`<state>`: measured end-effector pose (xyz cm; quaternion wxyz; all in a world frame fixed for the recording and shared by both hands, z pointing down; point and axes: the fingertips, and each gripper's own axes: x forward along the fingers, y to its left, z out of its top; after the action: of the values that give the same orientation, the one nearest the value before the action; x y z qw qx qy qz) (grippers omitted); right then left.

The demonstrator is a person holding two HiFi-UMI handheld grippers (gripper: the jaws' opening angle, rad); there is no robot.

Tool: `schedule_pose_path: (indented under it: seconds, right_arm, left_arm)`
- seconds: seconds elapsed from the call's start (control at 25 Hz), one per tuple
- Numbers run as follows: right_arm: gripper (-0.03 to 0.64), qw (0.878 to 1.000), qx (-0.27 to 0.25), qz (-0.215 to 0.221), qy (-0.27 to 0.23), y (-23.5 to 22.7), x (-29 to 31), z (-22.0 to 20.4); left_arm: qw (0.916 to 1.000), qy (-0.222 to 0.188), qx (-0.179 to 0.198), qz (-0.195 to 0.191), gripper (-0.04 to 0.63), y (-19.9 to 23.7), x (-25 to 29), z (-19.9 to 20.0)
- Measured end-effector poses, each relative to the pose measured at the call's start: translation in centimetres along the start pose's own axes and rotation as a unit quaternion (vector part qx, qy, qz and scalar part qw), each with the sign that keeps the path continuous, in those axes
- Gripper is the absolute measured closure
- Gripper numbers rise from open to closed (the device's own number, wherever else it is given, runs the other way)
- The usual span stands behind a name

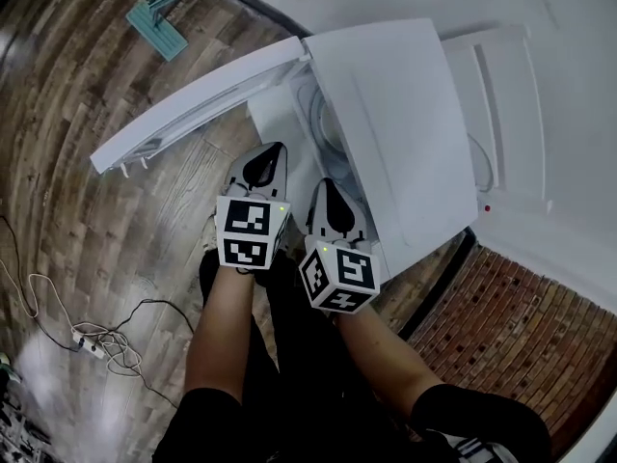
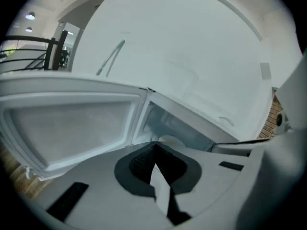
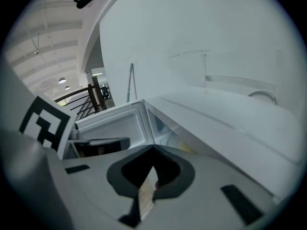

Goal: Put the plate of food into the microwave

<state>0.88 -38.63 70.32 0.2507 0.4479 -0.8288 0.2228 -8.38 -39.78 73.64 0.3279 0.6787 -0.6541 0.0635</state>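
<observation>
- Step: placement looks finished. A round white rim, probably the plate, lies inside the microwave cavity near its front edge. A yellowish patch there could be food; I can't confirm it.
- Door is swung wide to the left.
- Left gripper: jaws together, nothing between them.
- Right gripper: jaws likewise closed and empty.
- Pose: both grippers sit side by side at the cavity mouth, tips pointing in, clear of the plate, forearms roughly parallel.
- Next: pull both straight back, avoid the door edge, then close the door.
</observation>
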Motion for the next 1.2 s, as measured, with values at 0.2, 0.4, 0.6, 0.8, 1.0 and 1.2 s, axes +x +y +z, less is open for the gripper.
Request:
schedule_pose_path:
  seconds: [0.2,0.4,0.6,0.8,1.0,1.2]
  right_arm:
    - [0.612,0.998,-0.020,0.044,-0.028,2.4,-3.4,4.5]
    - [0.612,0.997,-0.045,0.045,-0.053,3.2,-7.9,11.7]
    - [0.612,0.990,-0.017,0.076,-0.121,4.2,-14.5,19.9]
    - [0.612,0.977,0.020,0.082,-0.197,4.2,-19.1,27.6]
    - [0.612,0.964,0.002,0.086,-0.250,5.4,-22.5,33.5]
    - [0.612,0.952,-0.005,0.087,-0.293,6.4,-25.8,36.0]
  left_arm:
    - [0.9997,-0.004,-0.009,0.022,0.598,-0.8,-5.2,5.6]
    - [0.9993,-0.026,0.016,0.023,0.597,-5.1,-9.9,13.0]
    - [0.9975,-0.043,0.055,-0.006,0.597,-12.4,-15.3,19.5]
    - [0.9928,-0.082,0.087,-0.011,0.597,-14.8,-19.8,27.7]
    - [0.9860,-0.128,0.107,-0.013,0.597,-15.8,-24.0,34.0]
    - [0.9791,-0.153,0.132,-0.018,0.597,-17.2,-26.7,35.4]
